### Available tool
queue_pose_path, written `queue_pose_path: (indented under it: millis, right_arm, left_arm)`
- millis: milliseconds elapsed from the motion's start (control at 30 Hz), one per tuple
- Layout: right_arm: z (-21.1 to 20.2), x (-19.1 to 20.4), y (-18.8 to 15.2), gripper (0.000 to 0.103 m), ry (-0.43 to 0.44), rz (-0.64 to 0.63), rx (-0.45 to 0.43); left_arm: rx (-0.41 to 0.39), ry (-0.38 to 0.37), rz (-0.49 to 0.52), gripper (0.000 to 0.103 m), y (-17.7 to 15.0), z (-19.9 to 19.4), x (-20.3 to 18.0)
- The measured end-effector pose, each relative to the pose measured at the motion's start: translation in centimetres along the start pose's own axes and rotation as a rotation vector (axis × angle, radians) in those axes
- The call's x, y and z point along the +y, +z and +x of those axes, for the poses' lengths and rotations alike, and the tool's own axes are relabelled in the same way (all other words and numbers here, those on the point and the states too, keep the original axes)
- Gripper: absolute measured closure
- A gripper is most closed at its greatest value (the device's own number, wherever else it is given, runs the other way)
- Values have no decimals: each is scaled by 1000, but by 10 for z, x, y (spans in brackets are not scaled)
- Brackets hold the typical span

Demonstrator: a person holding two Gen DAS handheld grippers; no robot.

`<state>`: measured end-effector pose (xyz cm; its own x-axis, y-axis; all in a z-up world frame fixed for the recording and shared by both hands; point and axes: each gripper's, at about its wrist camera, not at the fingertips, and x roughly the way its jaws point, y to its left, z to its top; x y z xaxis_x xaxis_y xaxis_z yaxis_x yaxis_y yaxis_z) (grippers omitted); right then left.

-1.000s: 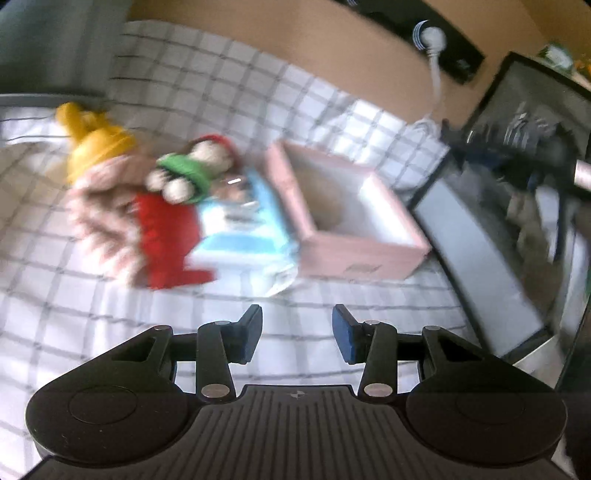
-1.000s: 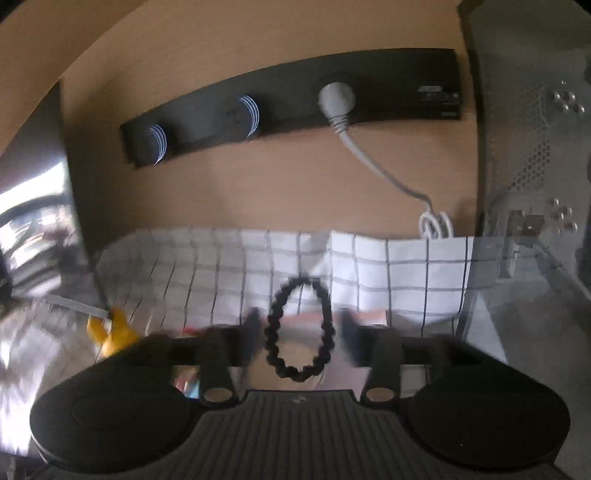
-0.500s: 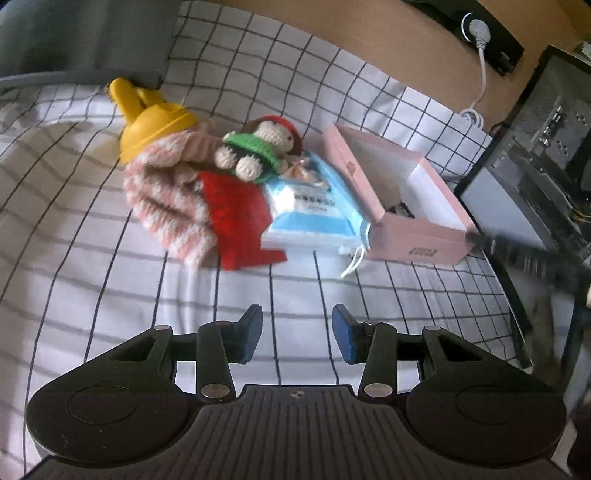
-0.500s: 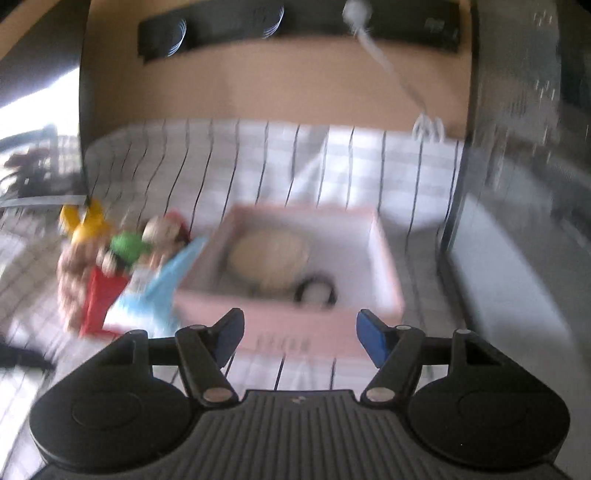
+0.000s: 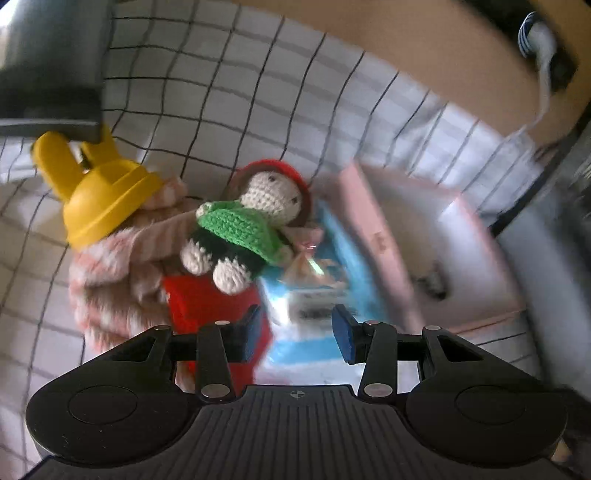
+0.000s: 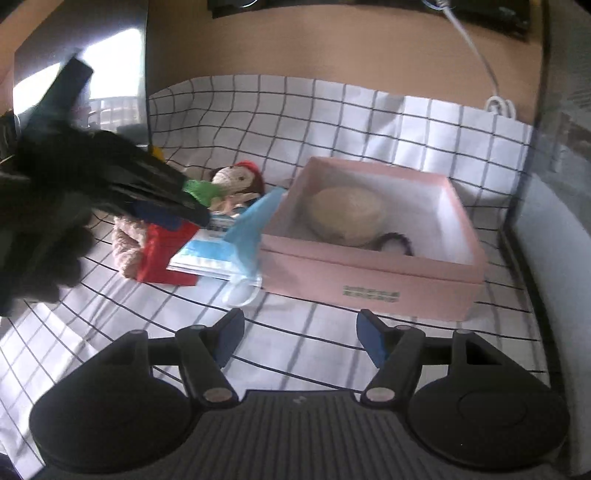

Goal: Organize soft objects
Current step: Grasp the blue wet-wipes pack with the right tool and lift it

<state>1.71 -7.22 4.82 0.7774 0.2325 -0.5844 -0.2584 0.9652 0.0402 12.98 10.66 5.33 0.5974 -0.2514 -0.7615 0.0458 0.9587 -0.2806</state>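
A crocheted doll in green with a red hat lies on a pile: a fuzzy pink cloth, a red knitted piece and a blue face-mask pack. My left gripper is open, low over the red piece and the pack. It shows in the right wrist view just over the doll. The pink box holds a beige round pad and a dark bead bracelet. My right gripper is open and empty in front of the box.
A yellow plastic toy leans on the pink cloth. A checked cloth covers the table. A brown wall with a black power strip and white cable stands behind. A dark case borders the right side.
My right gripper let the bead bracelet go into the pink box, opened and drew back. My left gripper moved forward and down, close over the pile of soft things.
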Motion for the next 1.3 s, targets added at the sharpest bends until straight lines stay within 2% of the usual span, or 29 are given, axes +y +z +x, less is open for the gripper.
queue_pose_path:
  millis: [100,133,233,300,367,500,633,700,733,767,800,933,1000,1033,1067,1167,1300]
  right_arm:
    - [6,11,3,35,-11,-21,-9]
    - [9,15,4,35,-19,-32,-9]
    - [16,22,7,38,-36,-60,-1]
    - [21,26,12,50,-33,-76,-5]
    - [28,31,18,66,-35,-96,-7]
    - [48,54,31,73,-17,-141,-25]
    - [78,78,42,73,11,-156,19]
    - [95,86,48,73,62,-120,58]
    - [99,89,49,73,95,-96,70]
    - [103,92,51,73,119,-69,77]
    - [104,95,52,73,134,-57,78]
    - [98,94,57,67,136,0,46]
    - [96,89,61,48,127,54,31]
    - [96,88,64,34,118,79,19]
    - [97,88,66,29,102,99,5]
    - [110,97,76,27,30,117,16]
    - [150,108,86,27,-38,157,128]
  left_arm:
    - [19,-54,-58,56,9,22,3]
    - [19,-62,-67,48,12,28,3]
    - [13,-53,-14,41,16,42,-4]
    - [5,-62,29,41,17,46,-6]
    - [-1,-72,57,42,16,44,-1]
    - [-15,-63,86,43,15,34,20]
    - [-46,-31,133,47,13,16,40]
    - [-80,39,174,60,12,3,50]
    - [-87,84,189,78,12,-1,56]
    - [-80,131,193,88,11,-5,66]
    - [-78,146,178,88,10,-10,75]
    - [-110,27,42,86,-1,-48,116]
    - [-129,-10,-3,86,-11,-65,130]
    - [-135,-23,-22,86,-16,-71,134]
    - [-137,-30,-40,85,-21,-76,139]
    - [-133,-36,-80,85,-34,-84,147]
    - [-128,-55,-56,85,-46,-97,151]
